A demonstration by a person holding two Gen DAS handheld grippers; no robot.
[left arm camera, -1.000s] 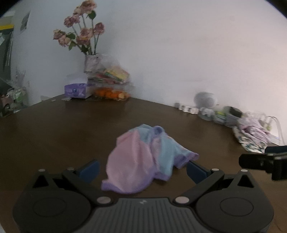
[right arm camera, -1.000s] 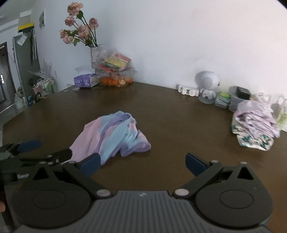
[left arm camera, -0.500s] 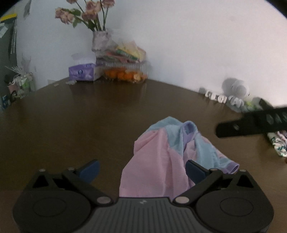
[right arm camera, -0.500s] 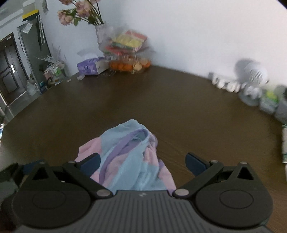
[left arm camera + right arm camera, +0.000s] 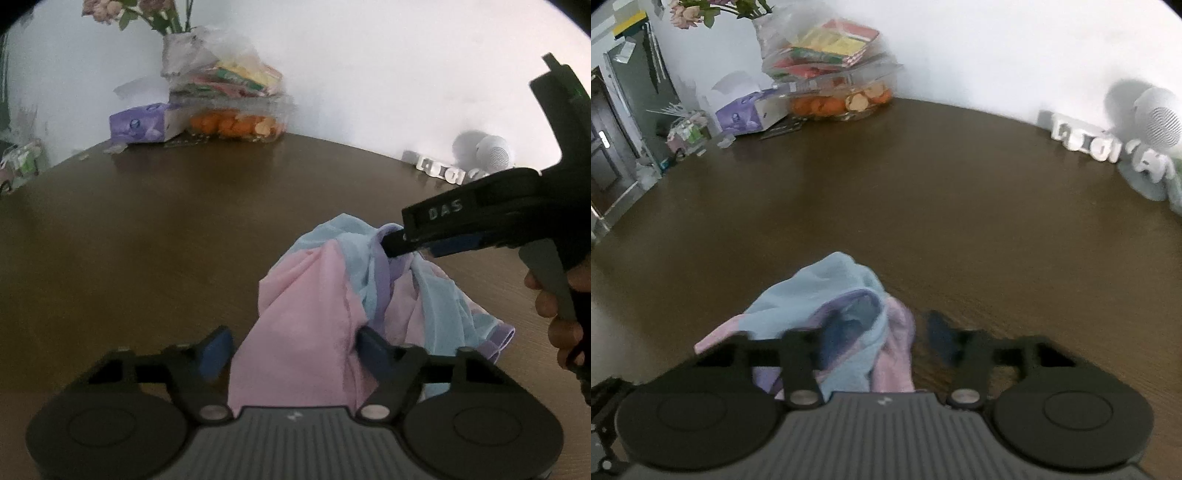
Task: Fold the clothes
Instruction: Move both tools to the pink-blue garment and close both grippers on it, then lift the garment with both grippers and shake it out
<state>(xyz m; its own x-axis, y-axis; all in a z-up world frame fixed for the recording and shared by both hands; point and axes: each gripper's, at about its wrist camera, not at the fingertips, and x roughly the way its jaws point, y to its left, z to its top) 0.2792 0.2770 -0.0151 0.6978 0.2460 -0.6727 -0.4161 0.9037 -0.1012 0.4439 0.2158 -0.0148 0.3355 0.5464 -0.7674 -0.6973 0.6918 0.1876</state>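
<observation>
A crumpled pink, light-blue and purple garment (image 5: 310, 317) lies on the dark brown table (image 5: 147, 240). My left gripper (image 5: 293, 345) is low over its near edge, jaws closing, with the pink cloth bunched between the fingers but not pinched. My right gripper (image 5: 397, 247) reaches in from the right, a hand (image 5: 554, 306) on its handle, its tips at the purple collar. In the right wrist view the garment (image 5: 827, 288) lies between the blurred fingers of the right gripper (image 5: 884, 338); they are closing, and the right finger still stands off the cloth.
At the table's far edge by the white wall stand a purple tissue box (image 5: 138, 123), a clear bag of oranges and snack packs (image 5: 236, 122) and a vase of flowers (image 5: 177, 48). A white round device (image 5: 493, 155) and small white items (image 5: 439, 171) sit far right.
Both grippers dropped forward onto the garment and their jaws narrowed from wide open. The right gripper swung in from the right until its tips reached the collar.
</observation>
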